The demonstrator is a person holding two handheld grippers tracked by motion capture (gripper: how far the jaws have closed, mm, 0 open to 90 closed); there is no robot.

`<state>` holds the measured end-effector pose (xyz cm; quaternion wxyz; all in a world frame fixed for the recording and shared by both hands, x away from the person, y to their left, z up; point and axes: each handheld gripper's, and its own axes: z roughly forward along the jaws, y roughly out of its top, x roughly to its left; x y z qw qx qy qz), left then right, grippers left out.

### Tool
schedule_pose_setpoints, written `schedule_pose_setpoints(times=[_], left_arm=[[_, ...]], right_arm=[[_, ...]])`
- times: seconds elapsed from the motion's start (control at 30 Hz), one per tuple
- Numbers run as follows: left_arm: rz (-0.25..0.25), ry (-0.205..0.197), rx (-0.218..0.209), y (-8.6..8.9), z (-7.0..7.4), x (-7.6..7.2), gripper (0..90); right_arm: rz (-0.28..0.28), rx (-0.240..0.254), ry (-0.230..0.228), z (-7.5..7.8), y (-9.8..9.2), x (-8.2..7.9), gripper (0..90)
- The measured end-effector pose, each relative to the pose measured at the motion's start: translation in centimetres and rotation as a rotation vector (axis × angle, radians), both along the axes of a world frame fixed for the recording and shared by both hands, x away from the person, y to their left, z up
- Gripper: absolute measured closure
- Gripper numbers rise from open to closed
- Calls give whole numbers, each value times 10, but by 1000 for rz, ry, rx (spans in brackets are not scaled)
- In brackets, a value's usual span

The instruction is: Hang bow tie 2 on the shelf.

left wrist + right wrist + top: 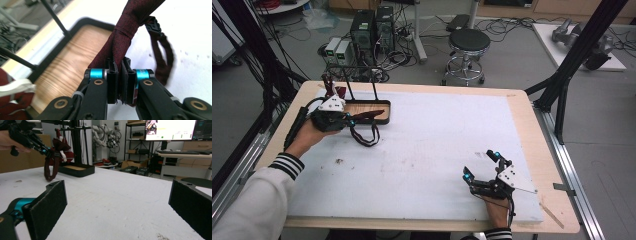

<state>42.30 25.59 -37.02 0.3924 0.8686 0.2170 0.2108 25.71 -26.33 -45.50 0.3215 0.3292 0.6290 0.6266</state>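
Left gripper view: we saw the left tool (119, 75) clamped on a dark red necktie (125, 32), its strap loop dangling beyond, just past the black stand tray (384, 106), likely for hanging. Right tool (482, 167) sat wide open, empty, on the bench (437, 140).

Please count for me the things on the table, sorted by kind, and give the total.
Claws: 2, the left claw and the right claw
Dark red neckties: 1, the necktie held in the left claw
Black stands with a wooden base: 1, the stand
Total: 4
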Motion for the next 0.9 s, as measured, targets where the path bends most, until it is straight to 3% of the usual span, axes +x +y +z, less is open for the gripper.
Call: schedule_pose_setpoints(times=[0.37,0.67,0.9], left_arm=[[82,-70,-112,8,14,-4,850],[137,-136,-160,10,22,-8,851],[196,-173,-224,13,26,-10,850]], right_arm=[[0,-1,-1,0,0,0,9],[1,0,0,0,0,0,9],[0,0,0,0,0,0,9]])
